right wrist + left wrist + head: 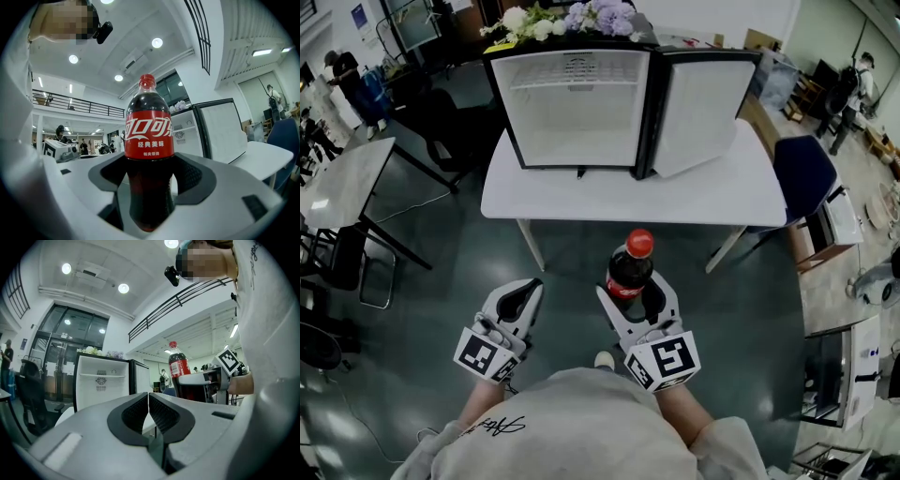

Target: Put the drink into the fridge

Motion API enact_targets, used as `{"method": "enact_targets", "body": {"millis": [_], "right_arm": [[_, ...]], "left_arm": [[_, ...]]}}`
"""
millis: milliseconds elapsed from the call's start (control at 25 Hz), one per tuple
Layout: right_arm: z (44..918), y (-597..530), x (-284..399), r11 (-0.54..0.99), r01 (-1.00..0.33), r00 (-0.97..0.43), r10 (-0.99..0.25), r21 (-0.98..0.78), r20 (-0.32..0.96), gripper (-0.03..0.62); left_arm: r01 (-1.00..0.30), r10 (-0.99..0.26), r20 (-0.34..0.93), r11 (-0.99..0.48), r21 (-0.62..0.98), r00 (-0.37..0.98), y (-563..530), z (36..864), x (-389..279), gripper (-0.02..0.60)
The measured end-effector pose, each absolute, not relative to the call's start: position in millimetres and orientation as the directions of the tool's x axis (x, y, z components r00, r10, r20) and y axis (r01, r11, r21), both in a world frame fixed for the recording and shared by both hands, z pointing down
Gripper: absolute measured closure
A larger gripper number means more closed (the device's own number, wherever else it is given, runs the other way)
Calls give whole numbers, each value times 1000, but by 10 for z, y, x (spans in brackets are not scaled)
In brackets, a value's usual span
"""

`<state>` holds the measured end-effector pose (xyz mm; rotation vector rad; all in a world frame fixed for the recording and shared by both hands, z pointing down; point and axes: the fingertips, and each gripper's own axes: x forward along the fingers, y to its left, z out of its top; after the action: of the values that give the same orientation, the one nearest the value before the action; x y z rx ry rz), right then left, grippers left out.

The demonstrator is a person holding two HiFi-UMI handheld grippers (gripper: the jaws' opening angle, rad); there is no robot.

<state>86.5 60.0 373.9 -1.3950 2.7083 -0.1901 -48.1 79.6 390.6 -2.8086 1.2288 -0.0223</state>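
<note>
**Cola bottle** (149, 136): red cap, red label, dark drink. It stands upright, pinched at its lower body between the jaws of the right gripper (639, 298). It is held in the air short of the table's front edge, in front of the fridge.

**Left gripper** (148, 399): jaws pressed together, nothing between them. It is held beside the right gripper, apart from it.

**Fridge** (572, 108): small, with a black case, a white inside and one shelf. It stands on the table. Its door (705, 112) is swung wide to the right.

**Table** (619, 197): white top, pale legs.

**Flowers** (572, 19): white and lilac, on top of the fridge.

**Floor** (469, 272): dark grey-green, slightly glossy.

**Room:**
- A second pale table (347, 183) stands at the left.
- A blue chair (802, 173) stands by the white table's right end.
- The ceiling is high and white, with round lamps (123, 288).
- A railed balcony (178, 298) runs above.
- People stand far off.
</note>
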Motion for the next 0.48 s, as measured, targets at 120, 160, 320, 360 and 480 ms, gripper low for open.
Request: {"method": "enact_targets", "body": {"millis": [120, 160, 320, 360, 480], "right_arm": [[3736, 507, 899, 590, -793, -594, -804, -152, -25, 301], [3734, 478, 911, 595, -789, -598, -801, -151, -27, 301], [3751, 373, 943, 605, -782, -609, -793, -150, -28, 301], [3763, 357, 946, 606, -781, -609, -793, -153, -28, 301], [3755, 333, 946, 607, -779, -611, -791, -154, -27, 301]], "left_arm": [[-740, -741, -17, -669, -71, 671, 712, 3922, -421, 572], [-744, -745, -19, -664, -70, 667, 689, 3922, -405, 572], [-757, -758, -22, -649, -69, 652, 630, 3939, -373, 571], [-759, -760, -21, -647, -68, 650, 623, 3944, -375, 572], [-768, -768, -24, -638, -55, 640, 603, 3947, -410, 572]]}}
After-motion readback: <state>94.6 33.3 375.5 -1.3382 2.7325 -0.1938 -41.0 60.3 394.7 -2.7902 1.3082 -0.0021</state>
